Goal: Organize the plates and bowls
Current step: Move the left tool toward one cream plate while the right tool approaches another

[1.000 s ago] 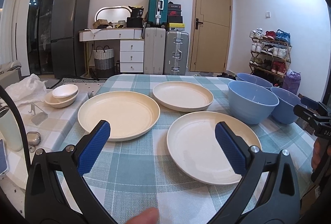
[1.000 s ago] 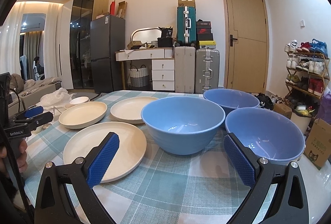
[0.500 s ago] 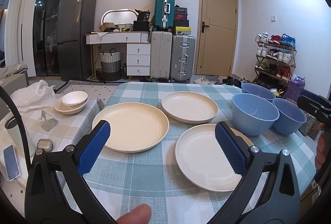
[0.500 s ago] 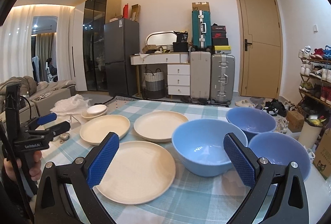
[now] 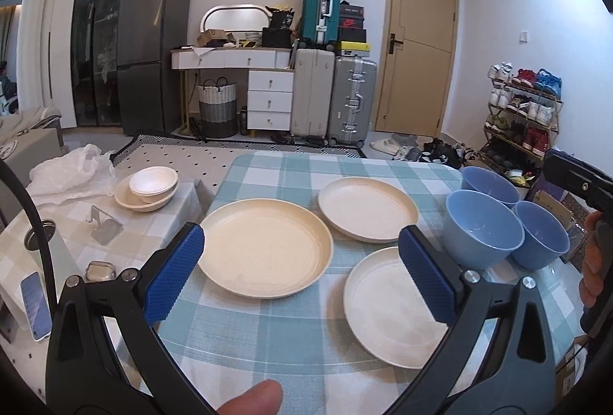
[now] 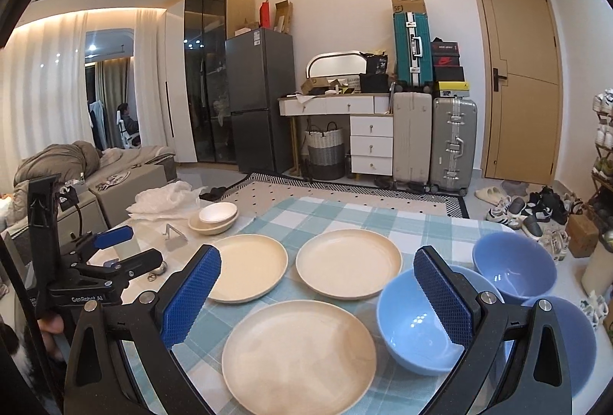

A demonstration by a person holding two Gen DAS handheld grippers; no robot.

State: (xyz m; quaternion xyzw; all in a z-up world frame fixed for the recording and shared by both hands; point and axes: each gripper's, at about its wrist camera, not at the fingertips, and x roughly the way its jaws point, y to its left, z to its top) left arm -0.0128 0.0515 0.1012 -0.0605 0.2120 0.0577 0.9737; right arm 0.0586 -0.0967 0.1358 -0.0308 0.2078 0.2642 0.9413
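Note:
Three cream plates lie on the checked tablecloth: a left plate (image 5: 264,248) (image 6: 249,267), a far plate (image 5: 367,208) (image 6: 348,263) and a near plate (image 5: 387,307) (image 6: 299,357). To their right stand three blue bowls close together: the nearest bowl (image 5: 482,235) (image 6: 417,327), a far bowl (image 5: 488,185) (image 6: 513,271) and a right bowl (image 5: 542,237) (image 6: 578,338). My left gripper (image 5: 300,262) (image 6: 130,248) hangs open above the plates, holding nothing. My right gripper (image 6: 316,277) is open and empty above the near plate and nearest bowl.
A lower side table on the left carries stacked small cream bowls (image 5: 151,185), a white plastic bag (image 5: 69,170), a metal stand (image 5: 101,225) and a phone (image 5: 34,304). A shoe rack (image 5: 525,112) stands to the right. Suitcases and drawers line the far wall.
Both grippers have pulled back and risen from the table, so plates and bowls look smaller and farther. Both stay open; nothing on the table has moved.

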